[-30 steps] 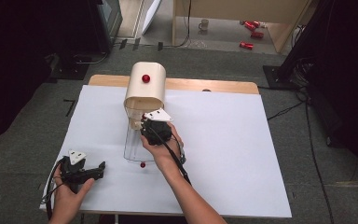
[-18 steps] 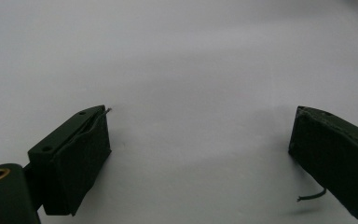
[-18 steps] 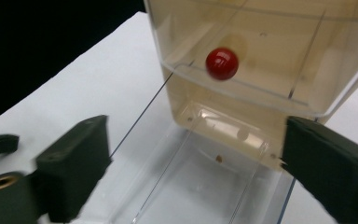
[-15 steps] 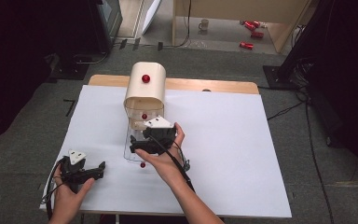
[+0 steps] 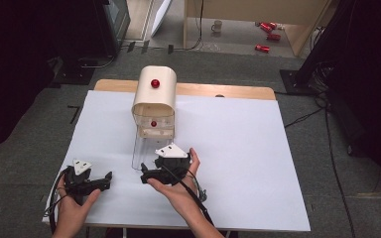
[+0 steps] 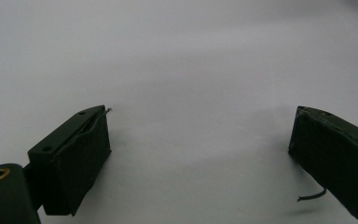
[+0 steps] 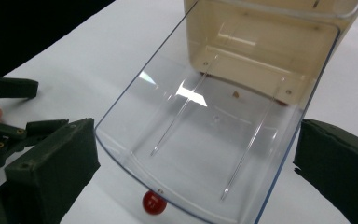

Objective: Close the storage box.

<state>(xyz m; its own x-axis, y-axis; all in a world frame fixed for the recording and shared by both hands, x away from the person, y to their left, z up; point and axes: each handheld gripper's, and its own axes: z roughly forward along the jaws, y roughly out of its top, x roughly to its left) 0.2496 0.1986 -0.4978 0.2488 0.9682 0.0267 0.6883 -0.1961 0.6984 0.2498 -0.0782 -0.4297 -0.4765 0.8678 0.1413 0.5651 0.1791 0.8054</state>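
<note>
1. High view: a cream plastic bread-bin-shaped box with a rounded top [image 5: 154, 96] stands near the far edge of the white-covered table [image 5: 238, 148], left of that edge's middle. A small red round knob [image 5: 155, 83] sits on its curved top, and a second red knob shows lower, on the front behind the clear panel.
2. From the front of the box a clear curved plastic door [image 5: 146, 146] lies folded down onto the white surface, reaching toward the near edge.
3. The right gripper [image 5: 146, 174] is held in the person's right hand [image 5: 178, 186] just at the near end of the clear door, its grey three-cornered plate on top.
4. Right gripper view: the two black jaws stand wide apart – one on each side of the clear door's [image 7: 205, 140] near rim, gripping nothing. A small red knob [image 7: 154, 203] on the door's rim sits low between them, resting on the white surface. The cream box [image 7: 261, 51] rises behind the door.
5. The left gripper [image 5: 104, 178] rests near the near left corner of the table in the person's left hand [image 5: 72, 206], well apart from the door.
6. Left gripper view: both black jaws are spread wide over the bare white surface [image 6: 191, 70] – nothing between them. A thin dark thread curls from the jaw at the right of that view.
</note>
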